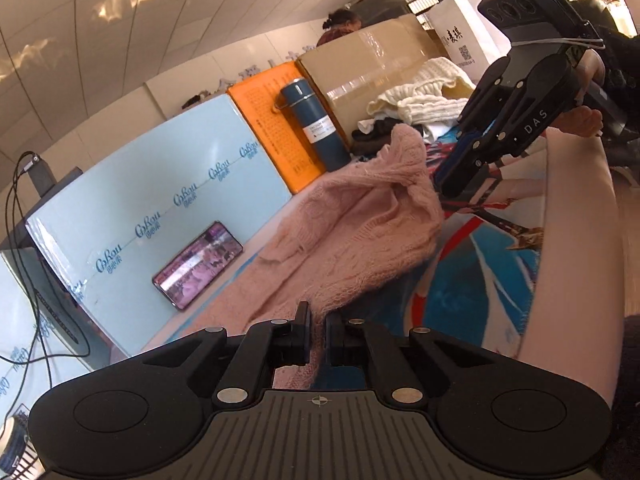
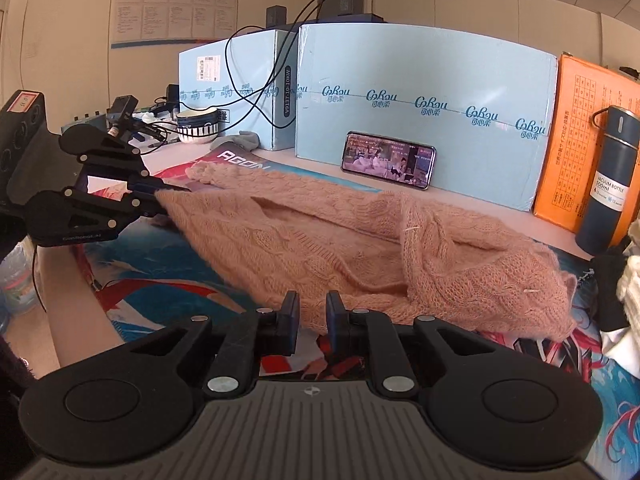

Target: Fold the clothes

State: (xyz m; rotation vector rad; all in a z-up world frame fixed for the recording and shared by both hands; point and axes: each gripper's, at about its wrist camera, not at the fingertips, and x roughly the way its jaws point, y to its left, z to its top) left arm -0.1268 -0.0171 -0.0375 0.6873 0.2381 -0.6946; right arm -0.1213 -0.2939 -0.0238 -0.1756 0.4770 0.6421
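A pink cable-knit sweater (image 2: 328,236) lies across the printed desk mat (image 2: 160,280), partly bunched; it also shows in the left wrist view (image 1: 352,232). My left gripper (image 1: 318,340) is shut on the sweater's edge, with pink knit between its fingers; in the right wrist view it (image 2: 158,196) pinches the sweater's left corner. My right gripper (image 2: 312,320) has its fingers close together at the sweater's near hem, and pink knit sits between them. In the left wrist view the right gripper (image 1: 444,190) reaches the sweater's far edge.
Light blue boxes (image 2: 420,100) and an orange box (image 2: 576,140) line the back, with a phone (image 2: 388,160) leaning on one. A blue vacuum bottle (image 2: 608,184) stands right. A pile of cream and dark clothes (image 1: 420,108) lies beyond. A striped bowl (image 2: 198,124) and cables sit left.
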